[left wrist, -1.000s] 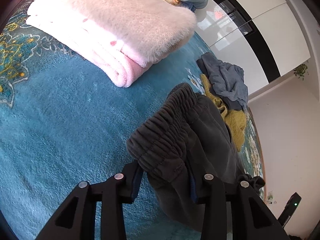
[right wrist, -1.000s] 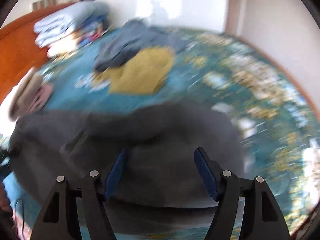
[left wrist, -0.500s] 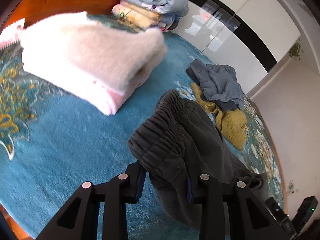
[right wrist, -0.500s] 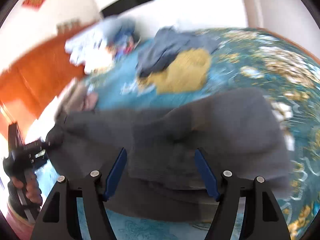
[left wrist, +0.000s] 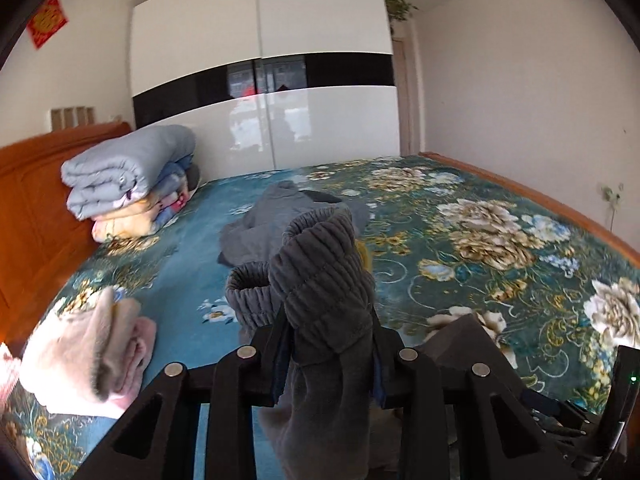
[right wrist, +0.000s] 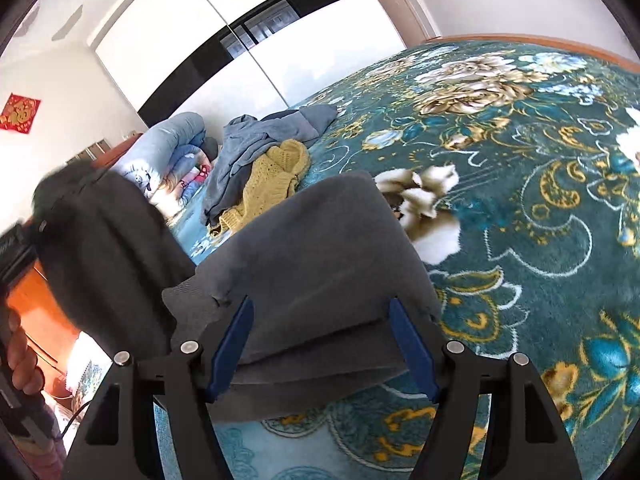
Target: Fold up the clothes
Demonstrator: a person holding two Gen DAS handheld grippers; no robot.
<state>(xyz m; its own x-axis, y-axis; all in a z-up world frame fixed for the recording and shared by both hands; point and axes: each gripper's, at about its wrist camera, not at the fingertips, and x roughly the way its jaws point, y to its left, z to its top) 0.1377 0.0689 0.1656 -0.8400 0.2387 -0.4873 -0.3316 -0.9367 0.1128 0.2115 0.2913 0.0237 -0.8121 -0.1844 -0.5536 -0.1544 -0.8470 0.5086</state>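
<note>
Currently: left tool (left wrist: 328, 350) clamped on trousers (left wrist: 324, 280) waistband | right tool (right wrist: 322, 344) jaws spread, trouser fabric between, grip unclear | above bed (right wrist: 540, 184).

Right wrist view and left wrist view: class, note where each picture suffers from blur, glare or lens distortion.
Right wrist view: the dark grey fleece trousers blur at their raised left end; the teal floral bedspread bulges from fisheye. Left wrist view: the glossy white wardrobe doors carry window glare; the walls curve; the ribbed waistband is sharp.
</note>
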